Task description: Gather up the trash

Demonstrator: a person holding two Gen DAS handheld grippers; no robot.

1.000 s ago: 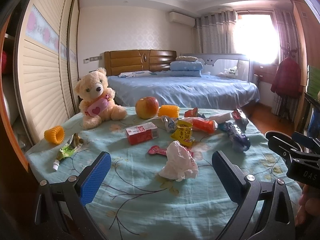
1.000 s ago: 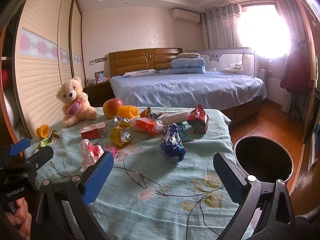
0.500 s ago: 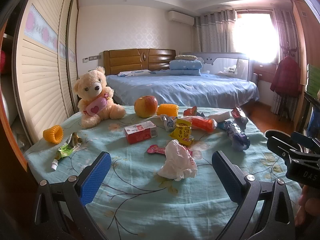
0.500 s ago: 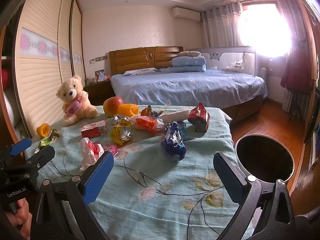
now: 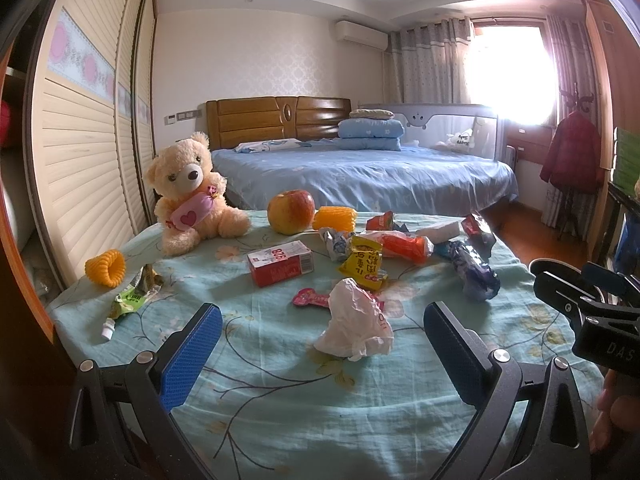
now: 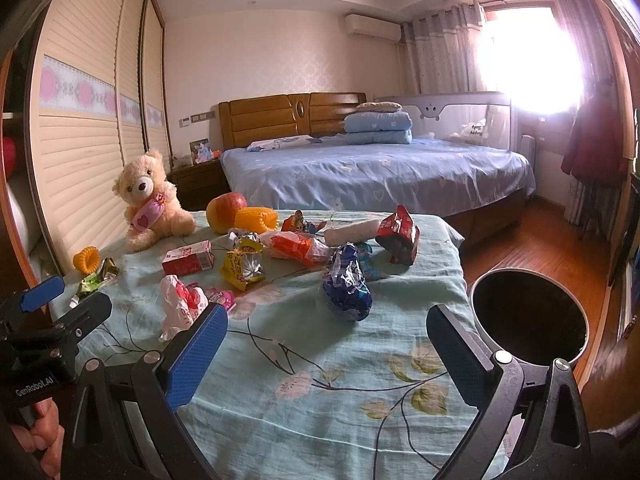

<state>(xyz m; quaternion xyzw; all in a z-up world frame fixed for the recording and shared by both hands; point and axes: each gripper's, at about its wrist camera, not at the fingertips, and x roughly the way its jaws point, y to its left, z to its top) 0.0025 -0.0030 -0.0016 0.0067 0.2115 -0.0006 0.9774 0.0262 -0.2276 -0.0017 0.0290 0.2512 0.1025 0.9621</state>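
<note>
Trash lies scattered on a table with a light blue floral cloth [image 5: 280, 412]. A crumpled white plastic bag [image 5: 354, 326] sits just ahead of my open left gripper [image 5: 320, 350], between its fingers' line but untouched. Farther back lie a red carton [image 5: 280, 263], a yellow wrapper [image 5: 362, 262], an orange packet [image 5: 402, 245] and a blue foil bag [image 5: 474, 276]. My right gripper [image 6: 326, 350] is open and empty near the table's front, the blue foil bag [image 6: 346, 284] ahead of it. A dark round bin [image 6: 528, 318] stands right of the table.
A teddy bear [image 5: 190, 194], an apple [image 5: 291, 211], yellow toy corn [image 5: 334, 218] and a yellow ring [image 5: 105, 269] sit at the back and left. A green pouch [image 5: 134, 298] lies near the left edge. Behind are a bed [image 5: 360, 176] and a wardrobe.
Both views have crept slightly closer to the table. Nothing on the cloth has moved and both grippers stay open.
</note>
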